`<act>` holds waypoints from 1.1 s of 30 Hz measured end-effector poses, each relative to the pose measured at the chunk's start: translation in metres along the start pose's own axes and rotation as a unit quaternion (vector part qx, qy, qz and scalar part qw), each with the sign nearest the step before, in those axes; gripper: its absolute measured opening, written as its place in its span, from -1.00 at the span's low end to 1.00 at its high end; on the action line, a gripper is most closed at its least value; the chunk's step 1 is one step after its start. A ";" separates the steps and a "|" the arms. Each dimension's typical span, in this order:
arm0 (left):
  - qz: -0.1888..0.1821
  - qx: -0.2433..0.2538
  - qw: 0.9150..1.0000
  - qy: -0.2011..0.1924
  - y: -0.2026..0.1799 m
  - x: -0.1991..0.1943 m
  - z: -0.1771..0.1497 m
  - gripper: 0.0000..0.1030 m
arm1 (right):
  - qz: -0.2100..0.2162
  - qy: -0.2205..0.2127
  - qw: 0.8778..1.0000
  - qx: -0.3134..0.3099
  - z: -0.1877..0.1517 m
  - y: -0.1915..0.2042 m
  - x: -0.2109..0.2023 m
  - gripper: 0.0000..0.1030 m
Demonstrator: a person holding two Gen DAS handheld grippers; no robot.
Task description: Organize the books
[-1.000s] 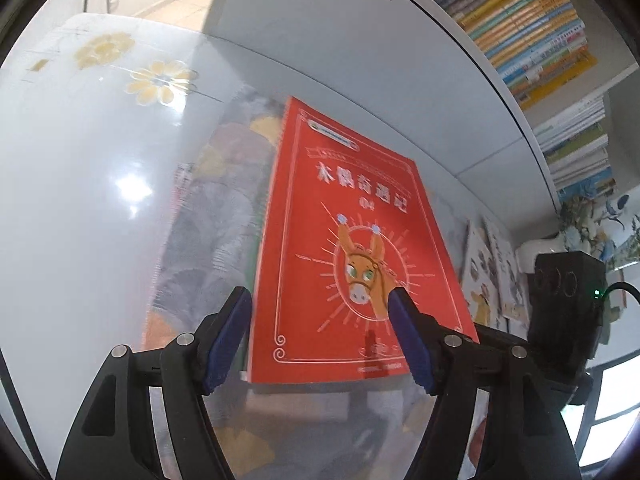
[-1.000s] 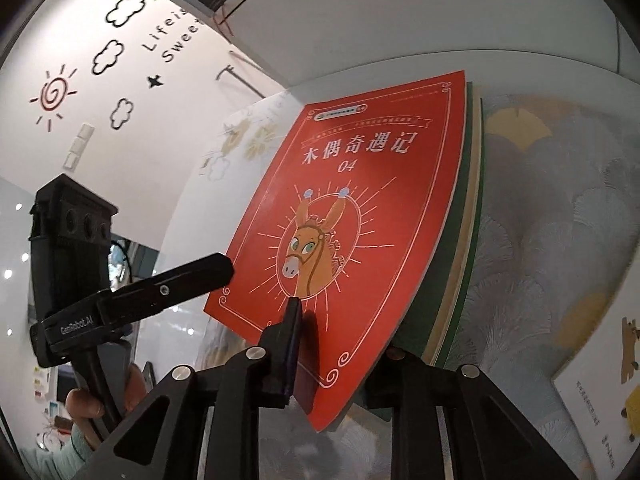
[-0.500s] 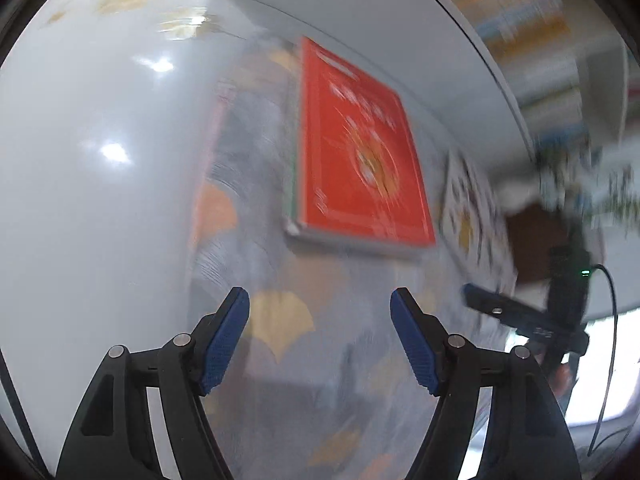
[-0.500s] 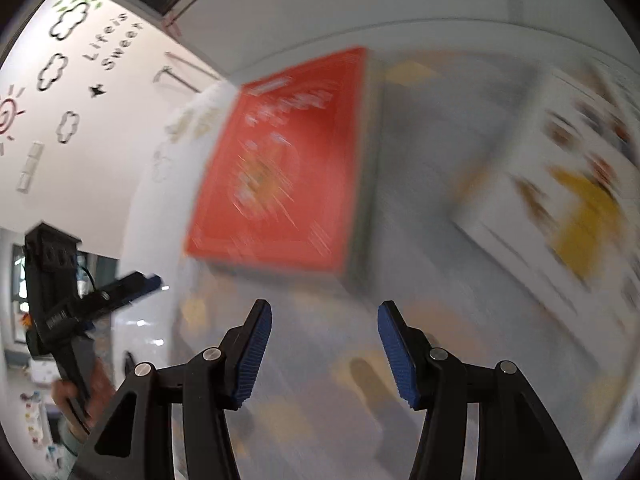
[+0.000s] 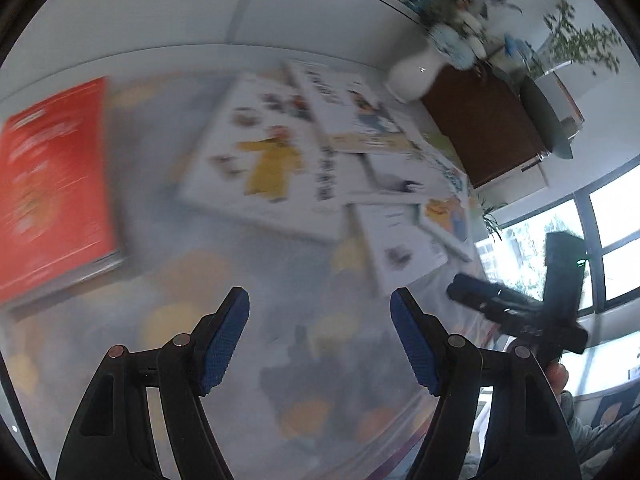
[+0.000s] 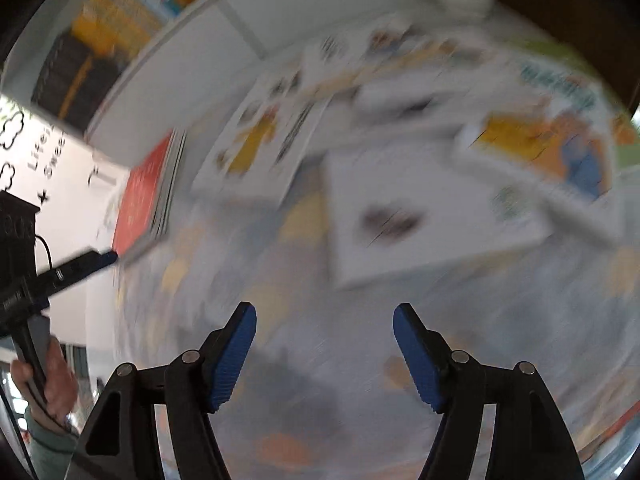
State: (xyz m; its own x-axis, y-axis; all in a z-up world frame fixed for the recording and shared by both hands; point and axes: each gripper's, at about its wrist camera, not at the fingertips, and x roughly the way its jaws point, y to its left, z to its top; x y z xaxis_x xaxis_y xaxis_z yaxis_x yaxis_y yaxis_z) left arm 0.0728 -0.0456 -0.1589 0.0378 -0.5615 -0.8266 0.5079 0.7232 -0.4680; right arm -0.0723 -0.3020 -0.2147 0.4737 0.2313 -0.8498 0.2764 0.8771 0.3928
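Note:
A red book [image 5: 52,184] lies on top of a small stack at the left of the patterned tablecloth [image 5: 304,344], also visible in the right wrist view as the red book [image 6: 144,200]. Several white picture books [image 5: 272,160] lie spread out and overlapping in the middle and to the right. The nearest one to my right gripper is a plain white book [image 6: 400,216]. My left gripper [image 5: 320,320] is open over bare cloth. My right gripper [image 6: 324,332] hangs over the cloth in front of the white book, its jaws opening with nothing between them. Both views are motion-blurred.
A white vase [image 5: 412,76] and a dark brown cabinet [image 5: 480,120] stand beyond the table's far right. Bookshelves [image 6: 120,20] fill the wall behind. A hand [image 6: 56,376] holds the left gripper [image 6: 108,258]; the right gripper [image 5: 464,290] shows near the windows.
My right gripper has let go of the red book and opened. Both grippers have swung right, away from the red book, toward the white picture books. The red book now lies on the stack.

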 end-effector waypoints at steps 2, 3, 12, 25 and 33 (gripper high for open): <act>0.003 0.003 1.000 -0.005 -0.019 0.013 0.010 0.39 | 0.009 -0.019 1.000 -0.007 0.021 -0.022 -0.017 0.34; 0.008 0.003 1.000 -0.011 -0.032 0.022 0.018 0.39 | 0.011 -0.023 1.000 -0.012 0.030 -0.030 -0.021 0.34; 0.039 -0.012 0.997 -0.058 -0.078 0.059 0.078 0.39 | -0.008 -0.038 0.996 -0.075 0.115 -0.062 -0.028 0.34; 0.229 -0.012 0.973 -0.035 -0.054 0.134 0.131 0.57 | -0.010 -0.027 0.998 -0.056 0.175 -0.085 0.025 0.34; 0.225 -0.048 0.973 -0.014 -0.020 0.163 0.134 1.00 | -0.023 -0.020 0.999 -0.036 0.181 -0.100 0.041 0.34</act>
State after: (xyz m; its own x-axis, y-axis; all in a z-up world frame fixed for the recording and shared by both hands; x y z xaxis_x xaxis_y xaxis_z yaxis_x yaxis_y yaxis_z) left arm 0.1842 -0.2060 -0.2425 0.2616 -0.1882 -0.9466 0.3526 0.9316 -0.0878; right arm 0.0709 -0.4566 -0.2256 0.4957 0.1750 -0.8507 0.2381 0.9145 0.3270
